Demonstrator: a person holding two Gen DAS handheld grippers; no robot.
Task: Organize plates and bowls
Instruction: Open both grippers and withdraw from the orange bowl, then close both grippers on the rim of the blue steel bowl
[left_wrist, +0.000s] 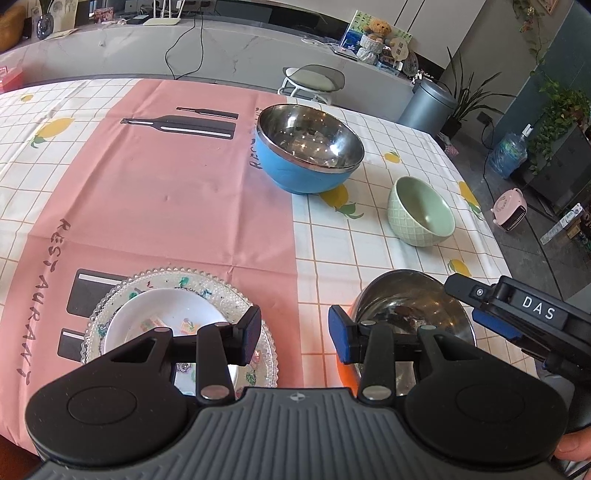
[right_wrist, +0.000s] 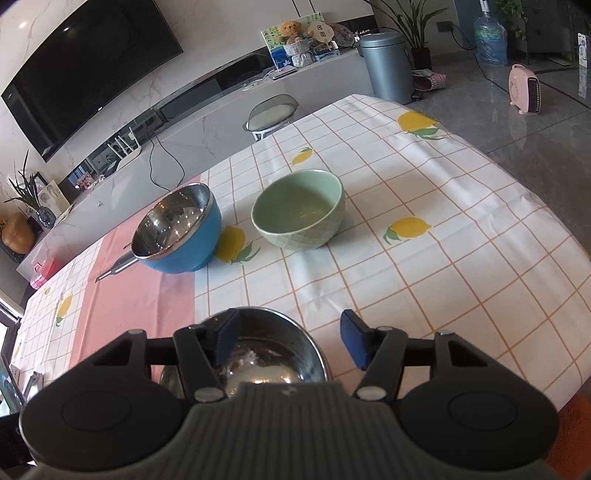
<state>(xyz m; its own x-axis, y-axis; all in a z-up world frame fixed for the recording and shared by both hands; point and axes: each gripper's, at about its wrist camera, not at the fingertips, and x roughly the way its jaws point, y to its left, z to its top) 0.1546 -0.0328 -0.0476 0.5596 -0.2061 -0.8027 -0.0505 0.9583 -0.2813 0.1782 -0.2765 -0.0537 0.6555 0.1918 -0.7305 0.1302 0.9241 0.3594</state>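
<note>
My right claw (right_wrist: 291, 341) stands released astride the steel bowl's (right_wrist: 266, 354) rim, left claw (left_wrist: 294, 334) released and empty; next, I'd judge, nesting it into the blue bowl (right_wrist: 184, 229).

The tabletop cloth (right_wrist: 424, 229) is showing white w/ orange grid lines & yellow lemons, plus a pink panel (left_wrist: 177, 192) w/ black bottle prints. One bowl (left_wrist: 306, 147) is looking blue outside, steel inside; another bowl (right_wrist: 299, 210) is being pale green w/ diamond pattern. The tongs pads (right_wrist: 354, 341) are showing dark blue.
</note>
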